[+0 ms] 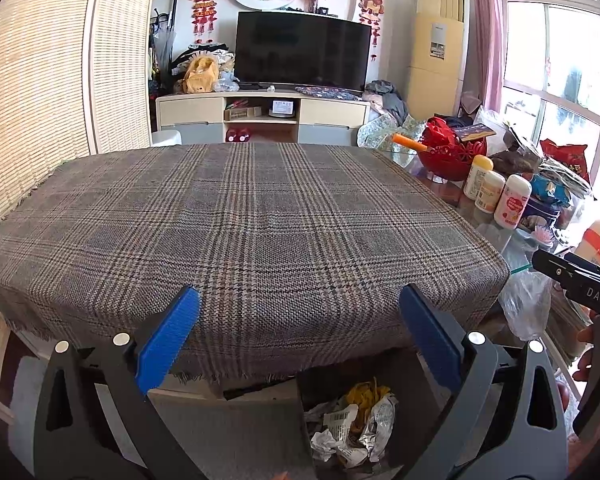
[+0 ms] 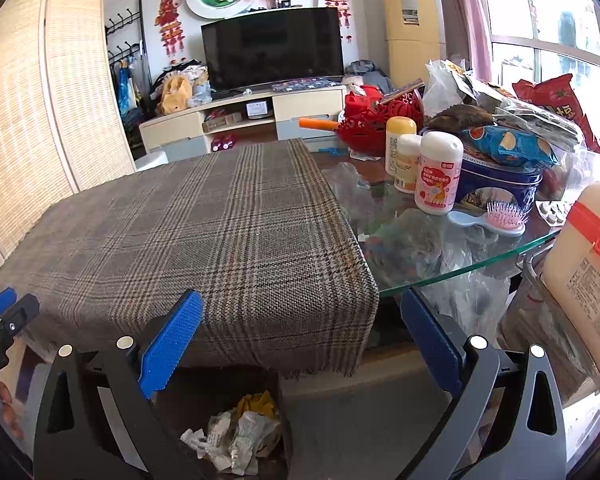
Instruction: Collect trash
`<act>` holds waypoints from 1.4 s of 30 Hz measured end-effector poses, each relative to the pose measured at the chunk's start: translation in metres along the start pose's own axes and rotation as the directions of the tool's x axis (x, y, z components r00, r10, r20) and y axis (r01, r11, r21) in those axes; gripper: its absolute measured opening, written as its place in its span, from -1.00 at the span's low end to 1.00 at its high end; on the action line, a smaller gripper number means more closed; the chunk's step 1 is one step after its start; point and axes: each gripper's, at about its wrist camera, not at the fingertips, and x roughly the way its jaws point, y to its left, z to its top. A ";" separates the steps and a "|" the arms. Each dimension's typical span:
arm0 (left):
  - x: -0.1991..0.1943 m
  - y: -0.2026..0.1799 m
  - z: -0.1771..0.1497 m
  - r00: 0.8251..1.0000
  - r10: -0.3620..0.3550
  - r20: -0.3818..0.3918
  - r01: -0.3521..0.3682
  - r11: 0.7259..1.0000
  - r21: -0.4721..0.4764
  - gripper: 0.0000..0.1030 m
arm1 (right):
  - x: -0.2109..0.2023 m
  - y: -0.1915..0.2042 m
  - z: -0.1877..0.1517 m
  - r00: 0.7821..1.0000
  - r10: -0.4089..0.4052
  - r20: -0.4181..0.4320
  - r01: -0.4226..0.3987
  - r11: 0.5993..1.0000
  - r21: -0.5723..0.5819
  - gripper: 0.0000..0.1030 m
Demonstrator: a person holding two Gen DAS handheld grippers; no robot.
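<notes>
Crumpled paper and yellow wrappers, the trash (image 1: 354, 420), lie in a dark bin (image 1: 306, 392) on the floor below the table's near edge; the trash also shows in the right wrist view (image 2: 240, 436). My left gripper (image 1: 300, 300) is open and empty, held above the bin in front of the plaid tablecloth (image 1: 240, 220). My right gripper (image 2: 300, 304) is open and empty, at the cloth's front right corner (image 2: 220, 232). The right gripper's body shows at the right edge of the left wrist view (image 1: 580, 280).
The glass table's right part (image 2: 440, 264) holds white bottles (image 2: 436, 172), a blue tin (image 2: 496, 180), a pink hairbrush (image 2: 500, 218), snack bags (image 2: 508, 144) and a red basket (image 2: 376, 120). A TV stand (image 1: 260, 116) and folding screen (image 1: 40, 100) stand beyond.
</notes>
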 end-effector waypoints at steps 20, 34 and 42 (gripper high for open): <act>0.001 0.003 -0.001 1.000 0.003 -0.006 -0.003 1.000 -0.007 0.84 | 0.001 -0.001 0.000 1.000 -0.006 -0.004 0.006 1.000 0.004 0.94; 0.002 0.003 0.000 1.000 -0.011 -0.015 0.011 1.000 -0.013 0.84 | 0.001 -0.001 0.000 1.000 -0.009 -0.001 0.009 1.000 0.002 0.94; 0.001 0.008 0.002 1.000 -0.004 -0.012 0.003 0.999 -0.034 0.84 | 0.001 -0.002 0.000 1.000 -0.010 -0.002 0.010 1.000 0.006 0.94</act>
